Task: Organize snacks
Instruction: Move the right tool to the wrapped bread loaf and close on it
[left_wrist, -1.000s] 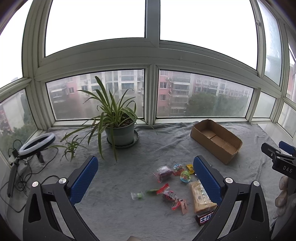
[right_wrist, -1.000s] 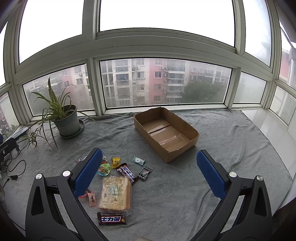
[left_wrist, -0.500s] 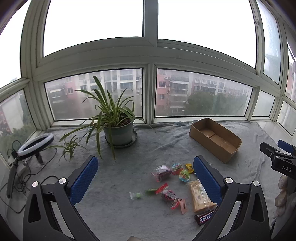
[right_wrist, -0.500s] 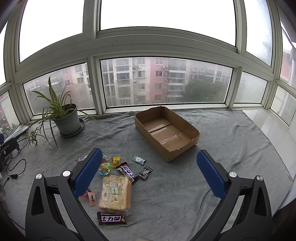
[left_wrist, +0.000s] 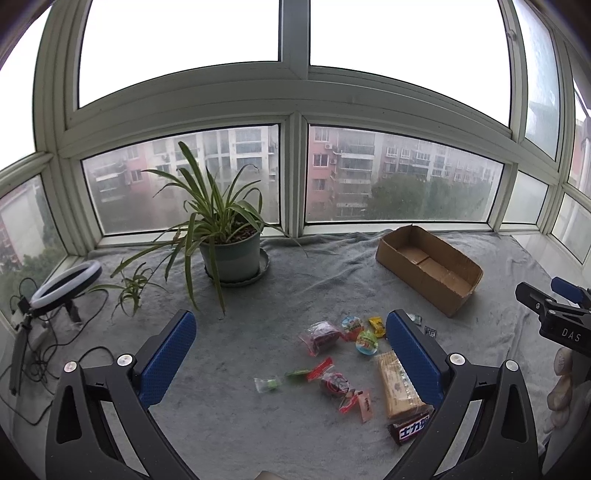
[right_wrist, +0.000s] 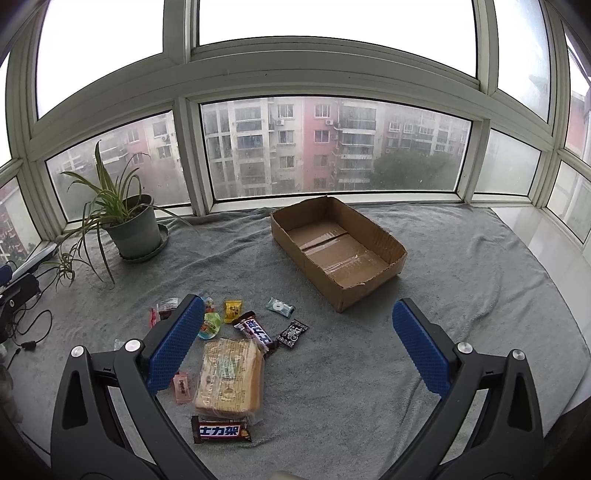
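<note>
Several small snack packets lie scattered on a grey cloth: a wrapped cracker pack, two Snickers bars, a yellow candy, a black packet and a red packet. An empty open cardboard box sits behind them; it also shows in the left wrist view. My left gripper is open and empty, above the snacks. My right gripper is open and empty, held above the cloth between snacks and box.
A potted spider plant stands at the back left by the window. A ring light and cables lie at the far left. The cloth stretches right of the box to a white sill.
Both views have shifted only slightly. Nothing was picked up or let go.
</note>
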